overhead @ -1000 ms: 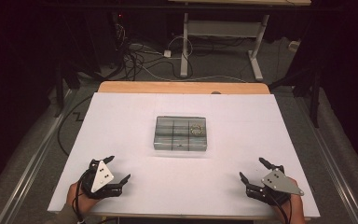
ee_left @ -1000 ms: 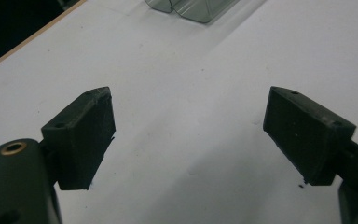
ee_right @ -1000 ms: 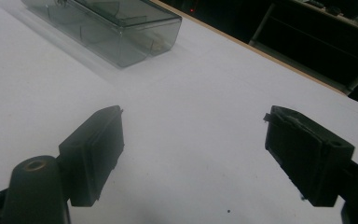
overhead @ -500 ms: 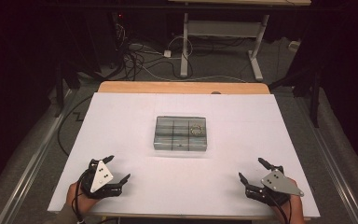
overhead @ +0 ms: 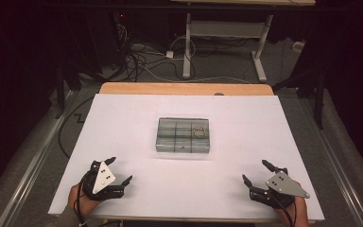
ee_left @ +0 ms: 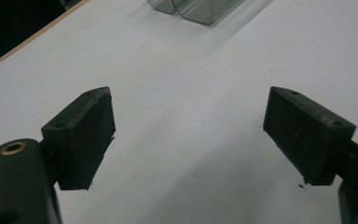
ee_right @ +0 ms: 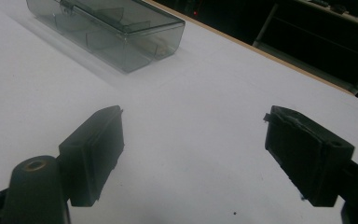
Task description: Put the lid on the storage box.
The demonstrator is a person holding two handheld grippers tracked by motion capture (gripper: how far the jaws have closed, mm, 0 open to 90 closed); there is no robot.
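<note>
Clear compartment box [overhead: 183, 135] sitting mid-bench, lone obstacle on white bench [overhead: 123, 123]. Open surface lying all around box: left, right, far side, near side. Left claw [overhead: 121, 170] and right claw [overhead: 254, 171] resting at near edge, jaws spread wide, well apart from box. Bare bench stretching between both claws.

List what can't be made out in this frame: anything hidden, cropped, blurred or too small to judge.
- Compartment box, high view: the pale ring-like item in its upper right cell is too small to identify; a dark speck nearer the front, likewise.
- Same box, left gripper view: cut off by the top edge, a corner visible.
- Same box, right gripper view: its left end is cropped; whether the lid latch is fastened is unclear.
- The person's hands, high view: cut off by the bottom edge.
</note>
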